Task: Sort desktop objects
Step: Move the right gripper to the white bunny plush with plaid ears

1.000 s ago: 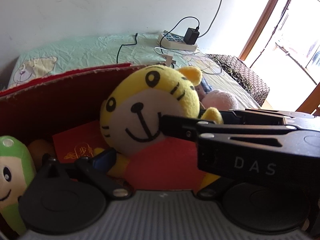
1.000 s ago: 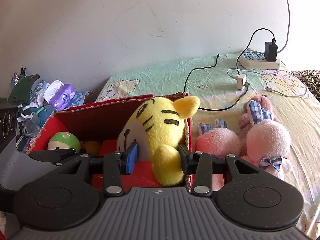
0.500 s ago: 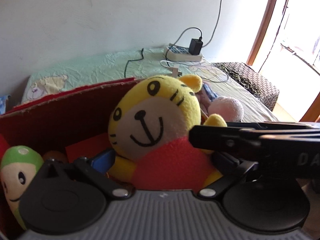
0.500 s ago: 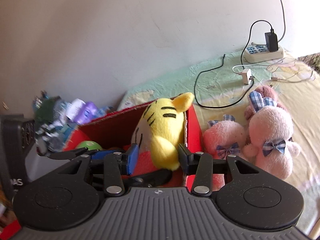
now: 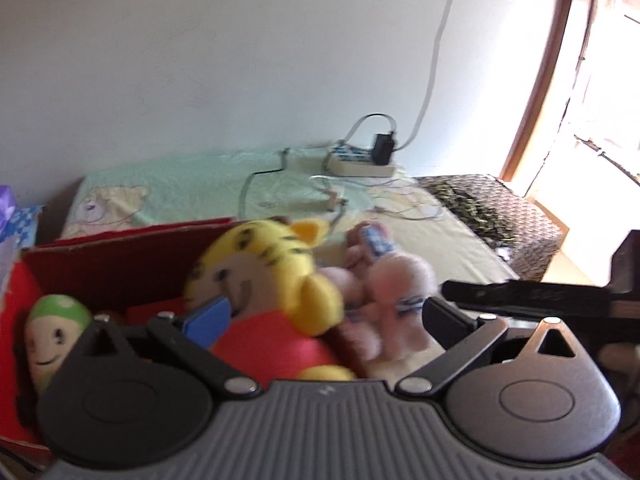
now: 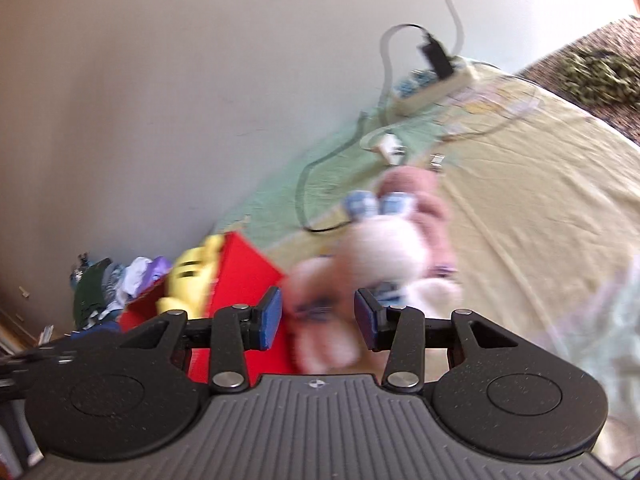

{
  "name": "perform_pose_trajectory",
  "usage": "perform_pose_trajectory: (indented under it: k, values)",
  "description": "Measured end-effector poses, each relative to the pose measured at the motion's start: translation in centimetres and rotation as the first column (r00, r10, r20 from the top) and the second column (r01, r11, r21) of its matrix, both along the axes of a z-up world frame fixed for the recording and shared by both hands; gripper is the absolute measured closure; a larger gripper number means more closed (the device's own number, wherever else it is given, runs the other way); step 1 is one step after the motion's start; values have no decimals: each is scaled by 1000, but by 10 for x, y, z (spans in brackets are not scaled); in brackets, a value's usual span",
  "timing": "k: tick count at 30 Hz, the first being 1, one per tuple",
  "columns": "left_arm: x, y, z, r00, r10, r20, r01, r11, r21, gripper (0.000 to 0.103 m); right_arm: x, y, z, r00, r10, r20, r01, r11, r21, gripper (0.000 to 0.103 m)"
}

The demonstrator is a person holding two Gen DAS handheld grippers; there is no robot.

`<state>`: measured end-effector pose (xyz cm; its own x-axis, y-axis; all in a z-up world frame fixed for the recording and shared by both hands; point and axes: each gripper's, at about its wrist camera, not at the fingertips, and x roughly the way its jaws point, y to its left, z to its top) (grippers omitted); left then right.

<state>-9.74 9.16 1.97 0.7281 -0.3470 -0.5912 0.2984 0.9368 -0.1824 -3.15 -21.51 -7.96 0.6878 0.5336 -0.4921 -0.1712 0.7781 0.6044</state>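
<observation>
My right gripper (image 6: 318, 322) is spread open with the pink rabbit (image 6: 384, 256) between its jaws, unpinched, beside the red box (image 6: 244, 276). My left gripper (image 5: 324, 320) gapes over the tiger (image 5: 272, 276) inside that box.

yellow tiger plush (image 5: 276, 264): 1 | pink bunny plushes (image 6: 384, 248): 2 | green-capped doll (image 5: 52, 332): 1 | red box (image 5: 104, 268): 1 | power strip (image 5: 360, 162): 1

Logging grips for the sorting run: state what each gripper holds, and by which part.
Left gripper: open, holds nothing. Right gripper: its fingers flank a pink plush toy, but blur hides whether they grip it.
</observation>
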Motion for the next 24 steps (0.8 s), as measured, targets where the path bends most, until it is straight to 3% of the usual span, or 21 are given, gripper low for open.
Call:
perform_pose_trajectory:
  k: [7, 8, 13, 18, 24]
  values:
    - [15, -100, -15, 990, -139, -34, 140, 989, 51, 1, 25, -40, -28, 997, 62, -36, -62, 998, 3, 62]
    - [18, -110, -21, 990, -135, -39, 138, 988, 66, 1, 29, -46, -32, 997, 63, -45, -63, 998, 6, 68]
    - [40, -131, -47, 993, -86, -83, 93, 992, 86, 1, 48, -71, -49, 990, 107, -94, -102, 993, 63, 67]
    - [51, -140, -65, 996, -28, -90, 36, 995, 93, 1, 60, -83, -52, 984, 141, -108, -134, 988, 74, 67]
    - [73, -146, -87, 987, 21, -160, -7, 996, 84, 1, 75, -85, -52, 975, 192, -114, -183, 979, 89, 63]
